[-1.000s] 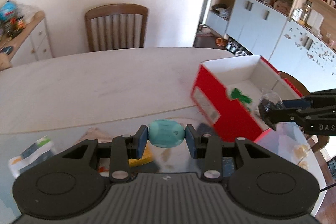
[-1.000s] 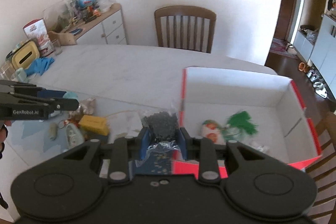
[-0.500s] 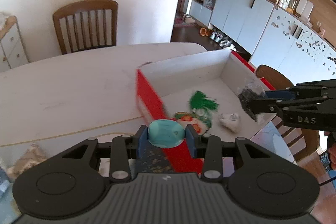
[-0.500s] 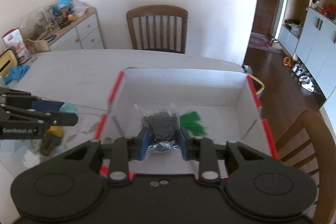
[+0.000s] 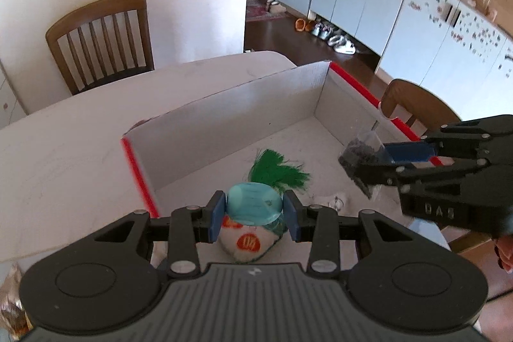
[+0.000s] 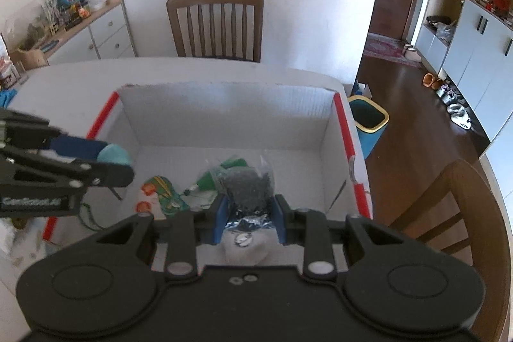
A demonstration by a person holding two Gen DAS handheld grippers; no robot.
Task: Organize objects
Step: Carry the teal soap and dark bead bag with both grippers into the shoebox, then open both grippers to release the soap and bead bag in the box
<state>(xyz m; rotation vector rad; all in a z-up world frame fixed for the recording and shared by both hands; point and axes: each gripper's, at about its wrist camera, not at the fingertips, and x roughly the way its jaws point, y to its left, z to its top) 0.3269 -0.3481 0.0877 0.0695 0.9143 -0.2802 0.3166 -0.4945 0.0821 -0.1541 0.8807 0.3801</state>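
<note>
My left gripper is shut on a teal oval object and hangs over the near left part of the open red-and-white box. The same gripper shows at the left of the right wrist view, with the teal oval object at its tip. My right gripper is shut on a clear bag of dark bits above the box. That bag hangs over the box's right side. A green tassel and a printed pouch lie inside.
The box stands on a white table. One wooden chair is at the far side, another wooden chair is at the right. A blue bin stands on the floor past the table. Loose clutter lies left of the box.
Both grippers have swung from beside the box to above its inside, each carrying its object. The loose pile on the table has slid out of the left wrist view.
</note>
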